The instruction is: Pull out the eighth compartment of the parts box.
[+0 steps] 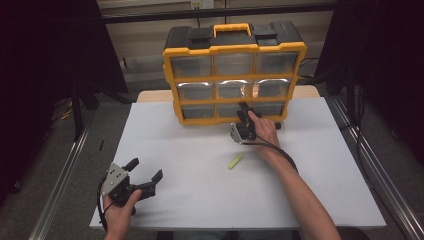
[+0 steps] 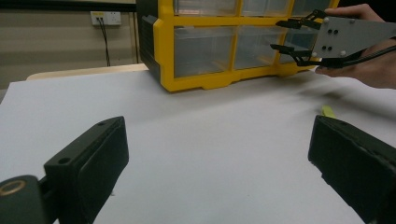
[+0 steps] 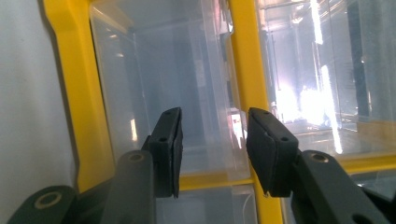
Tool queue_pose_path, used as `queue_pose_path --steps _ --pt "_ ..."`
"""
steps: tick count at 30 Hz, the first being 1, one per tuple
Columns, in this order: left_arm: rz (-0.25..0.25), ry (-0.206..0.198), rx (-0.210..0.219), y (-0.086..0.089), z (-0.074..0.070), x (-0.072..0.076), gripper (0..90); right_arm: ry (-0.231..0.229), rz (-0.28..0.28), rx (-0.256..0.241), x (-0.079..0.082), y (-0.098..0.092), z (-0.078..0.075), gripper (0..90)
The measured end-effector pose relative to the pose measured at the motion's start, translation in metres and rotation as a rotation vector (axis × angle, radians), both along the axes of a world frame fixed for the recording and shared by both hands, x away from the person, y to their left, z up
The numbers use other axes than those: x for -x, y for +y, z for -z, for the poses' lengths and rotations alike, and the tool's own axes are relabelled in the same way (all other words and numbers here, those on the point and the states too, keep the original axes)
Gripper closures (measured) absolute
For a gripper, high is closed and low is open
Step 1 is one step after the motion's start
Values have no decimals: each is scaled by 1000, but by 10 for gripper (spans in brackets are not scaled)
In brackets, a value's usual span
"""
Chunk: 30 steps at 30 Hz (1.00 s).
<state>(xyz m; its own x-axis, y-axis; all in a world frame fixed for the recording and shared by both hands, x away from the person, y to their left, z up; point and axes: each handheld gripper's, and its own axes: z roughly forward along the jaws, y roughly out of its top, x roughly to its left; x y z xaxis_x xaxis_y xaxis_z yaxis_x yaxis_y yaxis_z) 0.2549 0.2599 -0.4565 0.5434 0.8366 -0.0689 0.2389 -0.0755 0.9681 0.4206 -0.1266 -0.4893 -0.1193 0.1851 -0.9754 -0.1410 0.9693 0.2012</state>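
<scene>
Reaching right gripper, jaws part open, to bottom-row drawer of organizer at tabletop far edge. Next: clamp drawer front, pull. Left gripper idle, wide open, near front-left corner.

organizer: glossy yellow plastic | drawers: clear shiny plastic | table: matt white

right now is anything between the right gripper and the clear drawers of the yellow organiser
Nothing visible. The right gripper is open right at the yellow organiser's bottom row, its jaws facing a clear plastic drawer. The small yellow-green piece lies behind it on the white table.
</scene>
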Motion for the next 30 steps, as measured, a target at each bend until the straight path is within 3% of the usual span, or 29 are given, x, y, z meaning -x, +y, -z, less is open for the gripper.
queue_pose_path --steps 13,30 --pt "5 -1 3 -1 0 0 52 -29 1 5 -1 0 -4 748" --pt "4 -2 -14 1 0 0 52 -44 -6 13 -1 -2 -5 769"
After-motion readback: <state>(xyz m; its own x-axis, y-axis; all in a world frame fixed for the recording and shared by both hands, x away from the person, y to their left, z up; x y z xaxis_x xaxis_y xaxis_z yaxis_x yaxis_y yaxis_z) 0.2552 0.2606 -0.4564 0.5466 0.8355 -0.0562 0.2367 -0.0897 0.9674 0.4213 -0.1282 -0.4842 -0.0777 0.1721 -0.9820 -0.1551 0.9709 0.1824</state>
